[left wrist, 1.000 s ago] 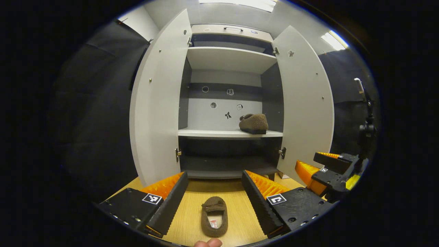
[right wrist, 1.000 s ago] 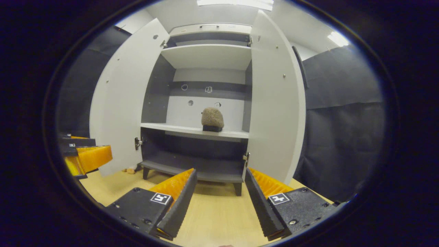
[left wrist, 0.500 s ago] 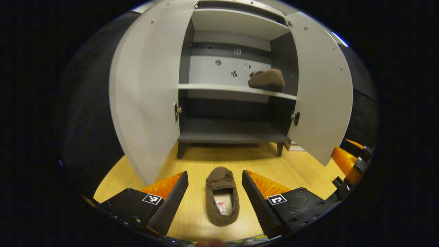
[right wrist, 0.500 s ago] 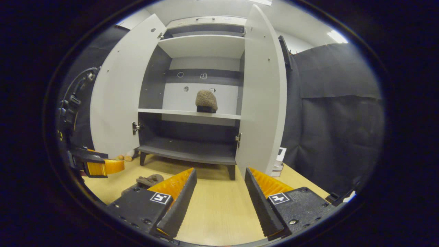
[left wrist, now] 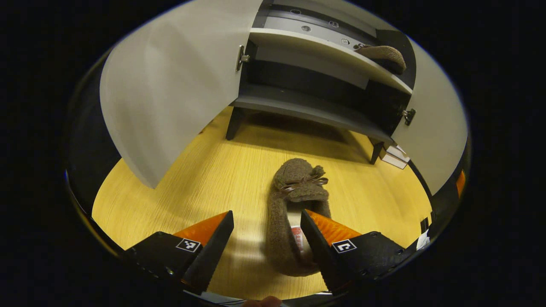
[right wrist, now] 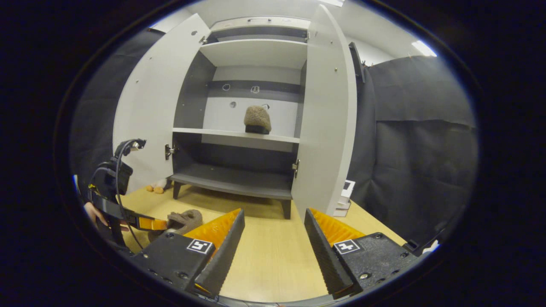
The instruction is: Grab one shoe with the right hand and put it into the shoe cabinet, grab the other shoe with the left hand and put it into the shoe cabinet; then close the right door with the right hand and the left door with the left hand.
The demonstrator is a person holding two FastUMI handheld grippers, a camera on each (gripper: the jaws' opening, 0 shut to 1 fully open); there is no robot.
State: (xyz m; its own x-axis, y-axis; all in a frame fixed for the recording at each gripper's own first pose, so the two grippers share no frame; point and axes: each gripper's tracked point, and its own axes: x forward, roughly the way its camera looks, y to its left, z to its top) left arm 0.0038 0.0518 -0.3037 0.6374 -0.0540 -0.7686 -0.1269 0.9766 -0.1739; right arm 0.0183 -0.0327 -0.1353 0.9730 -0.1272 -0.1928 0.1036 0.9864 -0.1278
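A: What lies ahead of the left gripper [left wrist: 266, 236]?

B: A brown fuzzy slipper with a small bow [left wrist: 294, 200] lies on the light wooden floor [left wrist: 196, 179], toe pointing away. Its heel end sits between the spread fingers, nearer the right finger, which overlaps its opening; contact cannot be judged.

A: And beyond the slipper?

B: The grey two-door shoe cabinet [left wrist: 307, 108], both doors open. A second brown fuzzy slipper [left wrist: 381, 53] rests on its middle shelf, up and to the right.

A: The right gripper [right wrist: 273, 238]?

B: Spread, holding nothing, facing the cabinet; the shelved slipper is straight ahead, the floor slipper low to its left.
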